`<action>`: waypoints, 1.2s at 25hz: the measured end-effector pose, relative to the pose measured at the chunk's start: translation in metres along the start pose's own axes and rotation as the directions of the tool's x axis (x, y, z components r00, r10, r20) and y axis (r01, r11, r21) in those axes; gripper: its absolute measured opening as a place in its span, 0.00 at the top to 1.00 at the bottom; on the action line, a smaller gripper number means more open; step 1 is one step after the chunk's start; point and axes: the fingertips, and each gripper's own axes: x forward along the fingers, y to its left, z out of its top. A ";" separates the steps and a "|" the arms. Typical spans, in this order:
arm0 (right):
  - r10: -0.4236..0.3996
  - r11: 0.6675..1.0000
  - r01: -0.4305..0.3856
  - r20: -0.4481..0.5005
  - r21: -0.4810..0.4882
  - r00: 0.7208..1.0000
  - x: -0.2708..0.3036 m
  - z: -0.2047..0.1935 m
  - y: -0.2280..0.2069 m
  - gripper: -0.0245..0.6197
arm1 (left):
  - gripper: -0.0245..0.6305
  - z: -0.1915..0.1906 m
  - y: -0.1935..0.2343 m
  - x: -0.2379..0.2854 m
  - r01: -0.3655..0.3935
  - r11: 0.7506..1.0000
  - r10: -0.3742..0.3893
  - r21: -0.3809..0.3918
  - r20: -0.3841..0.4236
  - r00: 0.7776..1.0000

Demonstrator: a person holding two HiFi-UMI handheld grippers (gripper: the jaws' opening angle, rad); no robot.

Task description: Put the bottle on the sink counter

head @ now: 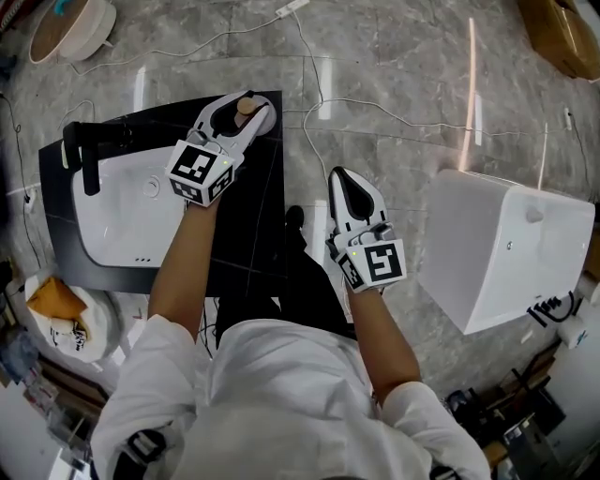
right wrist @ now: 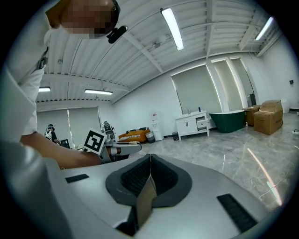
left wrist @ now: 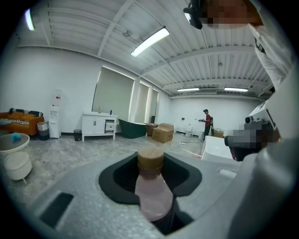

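A pale pink bottle (head: 247, 105) with a round wooden cap stands upright between the jaws of my left gripper (head: 242, 120), which is shut on it. In the head view it is over the far right corner of the black sink counter (head: 265, 234), to the right of the white basin (head: 122, 211); I cannot tell whether the bottle rests on the counter. The left gripper view shows the bottle (left wrist: 152, 186) filling the gap of the left gripper (left wrist: 150, 173). My right gripper (head: 349, 186) hangs over the floor right of the counter, shut with nothing in it (right wrist: 149, 179).
A black faucet (head: 86, 155) stands at the basin's left end. A white tub-like unit (head: 506, 248) sits on the floor to the right. Cables (head: 309, 112) run across the marble floor. A round white bowl (head: 70, 28) is far left, and a cardboard box (head: 562, 33) far right.
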 end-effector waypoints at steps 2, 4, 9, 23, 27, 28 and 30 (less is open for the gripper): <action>-0.003 1.000 0.003 -0.011 0.010 1.000 0.000 -0.004 -0.004 0.94 | 0.75 -0.001 0.001 0.004 -0.002 1.000 0.002 -0.005 0.001 1.000; -0.004 1.000 0.005 -0.017 0.017 1.000 0.000 -0.006 -0.007 0.94 | 0.75 -0.002 0.002 0.006 -0.007 1.000 0.007 0.002 -0.004 1.000; -0.001 1.000 0.002 -0.018 0.024 1.000 0.000 -0.009 -0.007 0.94 | 0.75 -0.011 0.005 0.008 -0.014 1.000 0.014 0.009 -0.023 1.000; -0.012 0.998 0.014 -0.025 0.059 1.000 -0.004 -0.016 -0.010 0.94 | 0.75 -0.022 -0.001 0.008 -0.008 0.997 0.010 0.075 -0.027 1.000; -0.013 0.997 0.013 -0.010 0.076 1.000 -0.006 -0.012 -0.008 0.94 | 0.74 -0.022 -0.002 0.008 -0.005 0.998 0.006 0.058 -0.020 1.000; -0.014 0.997 0.015 -0.008 0.081 1.000 -0.007 -0.012 -0.007 0.94 | 0.74 -0.023 -0.002 0.008 -0.002 0.998 0.003 0.062 -0.025 1.000; -0.021 0.995 0.021 -0.001 0.096 1.000 -0.009 -0.011 -0.008 0.94 | 0.70 -0.023 -0.005 0.007 0.008 0.997 -0.005 0.071 -0.040 0.999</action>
